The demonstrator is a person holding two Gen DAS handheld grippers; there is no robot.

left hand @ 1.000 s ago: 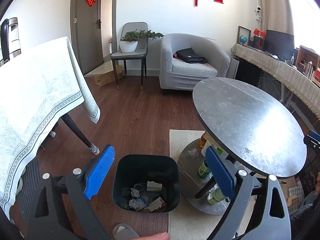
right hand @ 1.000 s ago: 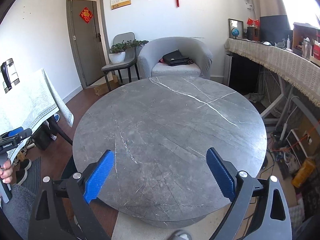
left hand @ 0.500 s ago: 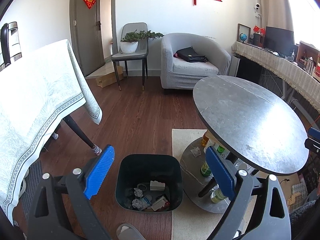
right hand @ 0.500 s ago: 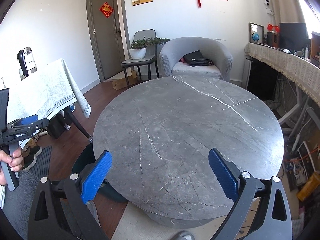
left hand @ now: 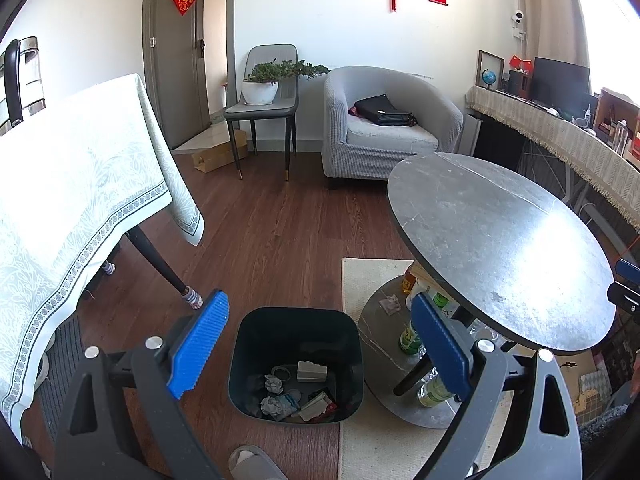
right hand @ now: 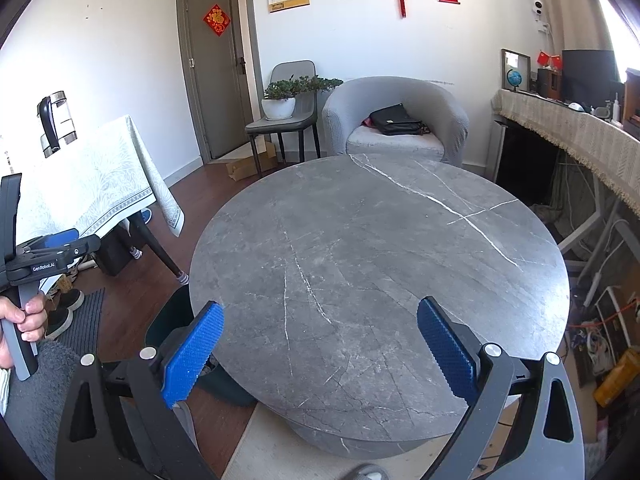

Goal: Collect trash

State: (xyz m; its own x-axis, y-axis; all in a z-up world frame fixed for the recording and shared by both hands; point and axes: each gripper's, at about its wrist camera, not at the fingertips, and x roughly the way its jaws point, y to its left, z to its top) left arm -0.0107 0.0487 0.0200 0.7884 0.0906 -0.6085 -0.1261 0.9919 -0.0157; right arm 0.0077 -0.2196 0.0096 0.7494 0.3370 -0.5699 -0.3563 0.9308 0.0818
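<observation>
Left gripper (left hand: pixel 318 348) hangs above the floor with its blue-padded fingers spread wide, nothing between them. Directly below sits the dark square plastic trash bin (left hand: pixel 297 362) on the brown wood floor (left hand: pixel 260 236), just left of the cream rug (left hand: pixel 360 280). Bin holds crumpled paper wads (left hand: pixel 274 394), a small white box (left hand: pixel 311 371) and assorted wrappers. Right of the bin: round grey marble table (left hand: pixel 492 232), with bottles (left hand: pixel 410 338) on its lower shelf. Right gripper (right hand: pixel 318 352) hovers over the near edge of the marble top, fingers also wide apart and empty; tabletop is bare. Person's left hand (right hand: pixel 20 320) grips the left tool's handle at far left of the right view.
</observation>
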